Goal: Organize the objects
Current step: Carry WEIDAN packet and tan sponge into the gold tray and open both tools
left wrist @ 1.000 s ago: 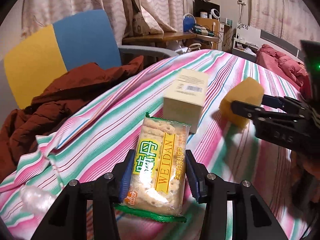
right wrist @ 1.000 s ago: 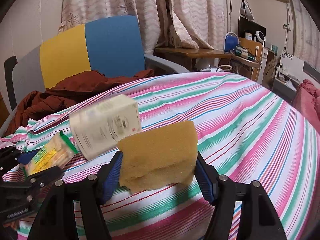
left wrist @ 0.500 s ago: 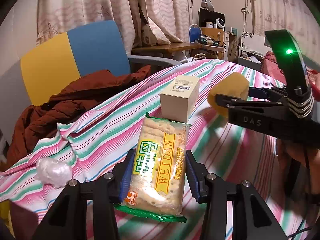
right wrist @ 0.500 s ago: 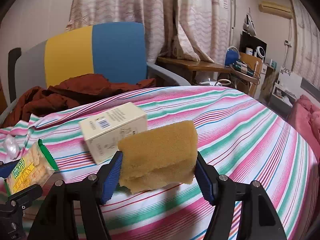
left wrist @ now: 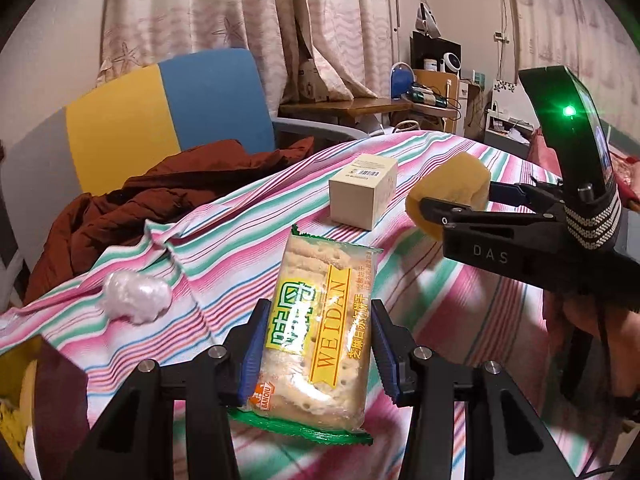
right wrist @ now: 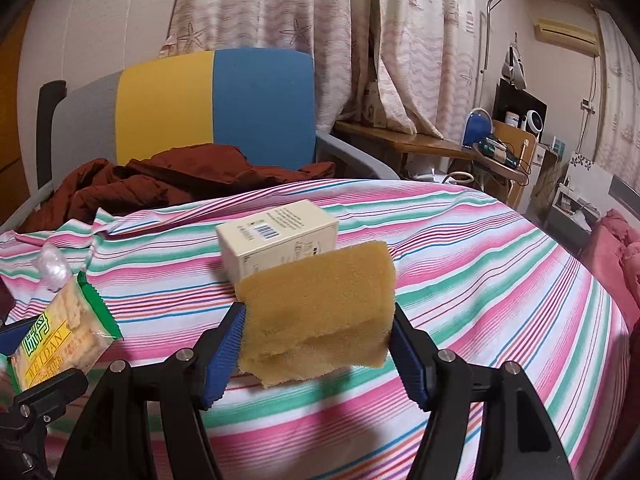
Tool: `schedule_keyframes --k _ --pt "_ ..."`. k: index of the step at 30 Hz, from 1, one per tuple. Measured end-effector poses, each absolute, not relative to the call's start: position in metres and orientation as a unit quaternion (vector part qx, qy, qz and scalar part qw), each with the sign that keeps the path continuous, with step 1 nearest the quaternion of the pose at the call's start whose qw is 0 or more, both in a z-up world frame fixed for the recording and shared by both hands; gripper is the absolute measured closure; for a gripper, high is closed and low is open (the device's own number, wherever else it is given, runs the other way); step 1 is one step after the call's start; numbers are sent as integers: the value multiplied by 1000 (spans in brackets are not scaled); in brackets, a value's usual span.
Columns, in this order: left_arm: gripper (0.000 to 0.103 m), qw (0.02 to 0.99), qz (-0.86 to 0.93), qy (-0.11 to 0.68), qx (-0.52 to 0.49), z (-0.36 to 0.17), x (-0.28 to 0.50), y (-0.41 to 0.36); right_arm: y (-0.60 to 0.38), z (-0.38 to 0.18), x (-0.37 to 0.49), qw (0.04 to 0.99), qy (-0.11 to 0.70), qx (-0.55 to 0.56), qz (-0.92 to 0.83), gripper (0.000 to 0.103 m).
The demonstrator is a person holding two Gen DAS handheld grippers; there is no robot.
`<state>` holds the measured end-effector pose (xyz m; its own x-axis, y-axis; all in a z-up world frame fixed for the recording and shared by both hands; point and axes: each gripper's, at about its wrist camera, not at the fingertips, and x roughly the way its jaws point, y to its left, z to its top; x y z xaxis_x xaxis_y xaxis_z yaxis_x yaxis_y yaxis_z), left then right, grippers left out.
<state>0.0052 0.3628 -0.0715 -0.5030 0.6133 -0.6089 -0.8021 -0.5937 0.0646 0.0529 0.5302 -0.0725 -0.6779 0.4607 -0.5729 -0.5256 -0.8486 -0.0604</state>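
My left gripper (left wrist: 316, 344) is shut on a cracker packet (left wrist: 320, 324) with a green edge and yellow label, held above the striped cloth (left wrist: 248, 216). To its right, my right gripper (right wrist: 318, 340) is shut on a yellow sponge (right wrist: 320, 312); that sponge (left wrist: 448, 192) also shows in the left wrist view. A cream box (left wrist: 362, 190) with a barcode lies on the cloth beyond both; the box (right wrist: 276, 236) sits just behind the sponge. The packet (right wrist: 60, 332) appears at the lower left of the right wrist view.
A crumpled clear plastic wad (left wrist: 136, 294) lies on the cloth at the left. Behind the striped surface stands a yellow and blue chair (right wrist: 216, 108) with a rust-red jacket (right wrist: 168, 184) on it. A cluttered wooden desk (right wrist: 432, 144) is at the back right.
Both grippers have drawn back from the cream box with their loads still gripped. The box looks smaller and farther off, and the plastic wad has come into view at the left.
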Motion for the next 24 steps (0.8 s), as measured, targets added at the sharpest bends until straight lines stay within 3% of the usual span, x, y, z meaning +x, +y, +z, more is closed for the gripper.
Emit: schedule_keyframes --k 14,24 --pt "55 398 861 134 -286 -71 19 313 473 -66 66 228 25 -303 925 33" --pt "54 416 855 107 -289 -60 49 282 444 -65 82 188 77 -324 924 34"
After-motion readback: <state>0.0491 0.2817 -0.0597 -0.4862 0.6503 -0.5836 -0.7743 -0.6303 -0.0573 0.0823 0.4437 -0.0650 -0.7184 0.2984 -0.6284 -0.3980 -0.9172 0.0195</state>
